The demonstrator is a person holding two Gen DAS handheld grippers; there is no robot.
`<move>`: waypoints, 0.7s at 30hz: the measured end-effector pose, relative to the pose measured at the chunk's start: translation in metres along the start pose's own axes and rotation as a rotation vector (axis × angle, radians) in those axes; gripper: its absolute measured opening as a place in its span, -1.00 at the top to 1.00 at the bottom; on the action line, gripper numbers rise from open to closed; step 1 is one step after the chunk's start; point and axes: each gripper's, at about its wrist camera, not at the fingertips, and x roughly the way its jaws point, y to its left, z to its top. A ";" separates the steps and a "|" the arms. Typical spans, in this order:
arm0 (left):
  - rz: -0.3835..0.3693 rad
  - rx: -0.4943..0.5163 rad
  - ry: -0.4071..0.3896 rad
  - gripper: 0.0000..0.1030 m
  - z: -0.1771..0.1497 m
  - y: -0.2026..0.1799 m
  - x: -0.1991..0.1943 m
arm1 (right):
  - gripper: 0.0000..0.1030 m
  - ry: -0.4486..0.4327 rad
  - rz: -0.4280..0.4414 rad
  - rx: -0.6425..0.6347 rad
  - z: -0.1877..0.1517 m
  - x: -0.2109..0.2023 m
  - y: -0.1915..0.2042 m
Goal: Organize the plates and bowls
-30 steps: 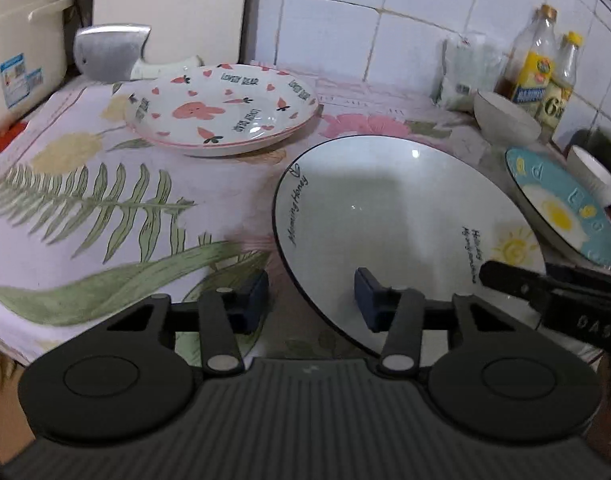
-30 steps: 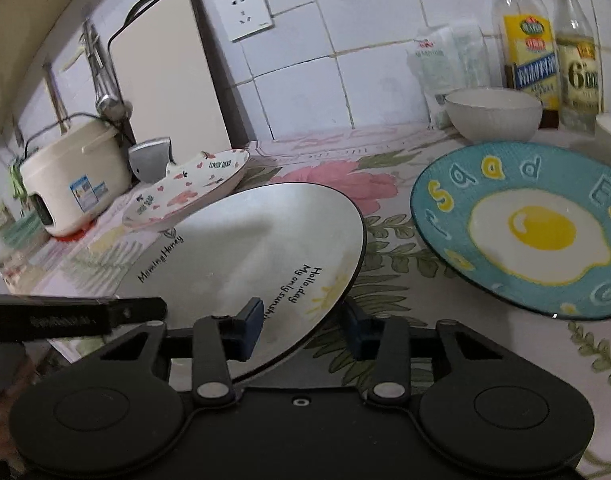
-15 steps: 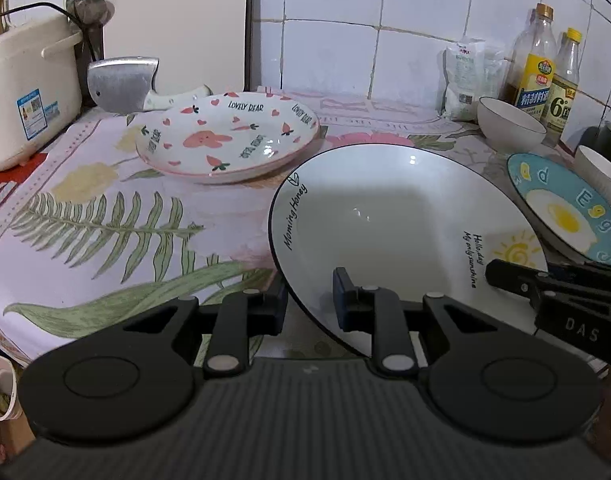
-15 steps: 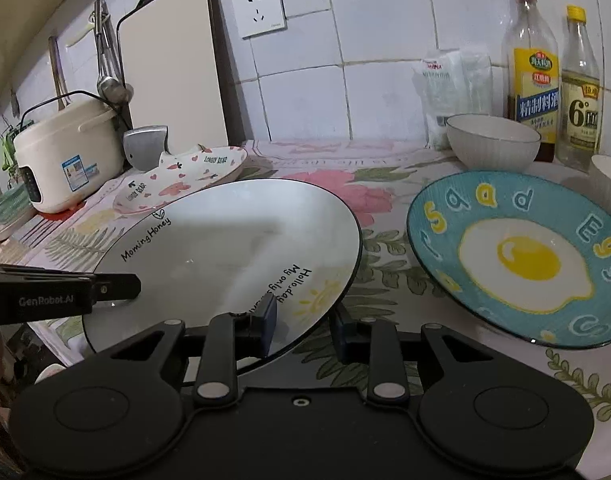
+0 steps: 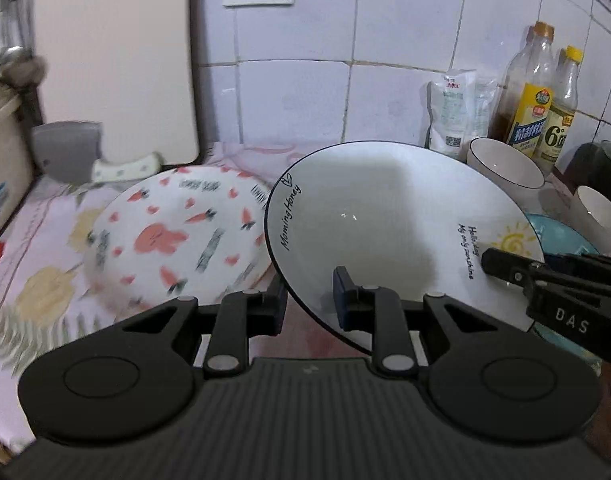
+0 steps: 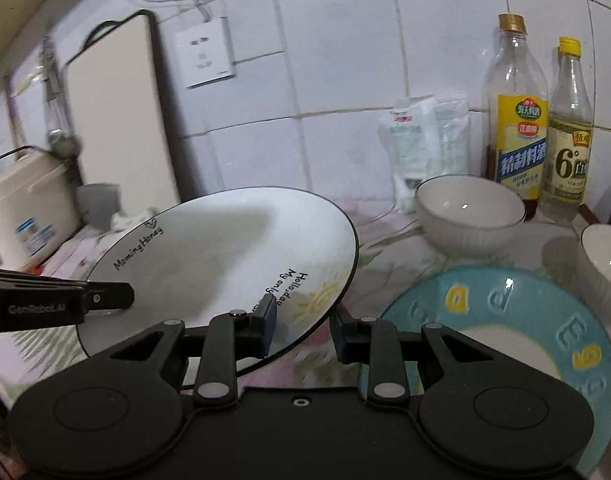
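Countertop (image 5: 37, 240) under a floral cloth carries the items, listed left to right in the left wrist view. At 9 o'clock stands a cream rice cooker (image 5: 1, 168). Beside it, at 10 o'clock, a cleaver (image 5: 71, 156) leans against an upright cutting board (image 5: 117, 60). The rabbit-print plate (image 5: 173, 236) lies flat on the cloth just left of centre. The white "Morning Honey" plate (image 5: 389, 232) occupies the centre, raised off the cloth and tilted, its left rim just beside the rabbit-print plate; whether the rims touch cannot be determined.

The left gripper (image 5: 308, 300) is closed down on the near rim of the white plate, one finger above the plate and one below. The right gripper (image 6: 303, 322) likewise clamps the rim of the same plate at its sun-motif edge, one finger on each face.

At 1 o'clock in the left wrist view stands a white pouch (image 5: 453, 112), followed by two bottles (image 5: 545, 100) against the tiled wall. A white bowl (image 5: 505, 168) sits in front of the bottles, and a second bowl (image 5: 601, 216) is at 3 o'clock. The blue egg plate (image 6: 545, 320) lies flat at 4 o'clock in the right wrist view, partly under the white plate's rim.
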 end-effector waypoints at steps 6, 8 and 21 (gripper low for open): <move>-0.012 -0.007 0.052 0.57 0.022 0.000 0.045 | 0.34 0.063 -0.026 0.019 0.025 0.043 -0.019; -0.029 -0.027 0.072 0.57 0.023 0.002 0.058 | 0.34 0.092 -0.036 0.028 0.031 0.054 -0.024; -0.032 -0.063 0.167 0.56 0.047 0.001 0.105 | 0.33 0.193 -0.116 -0.022 0.054 0.101 -0.025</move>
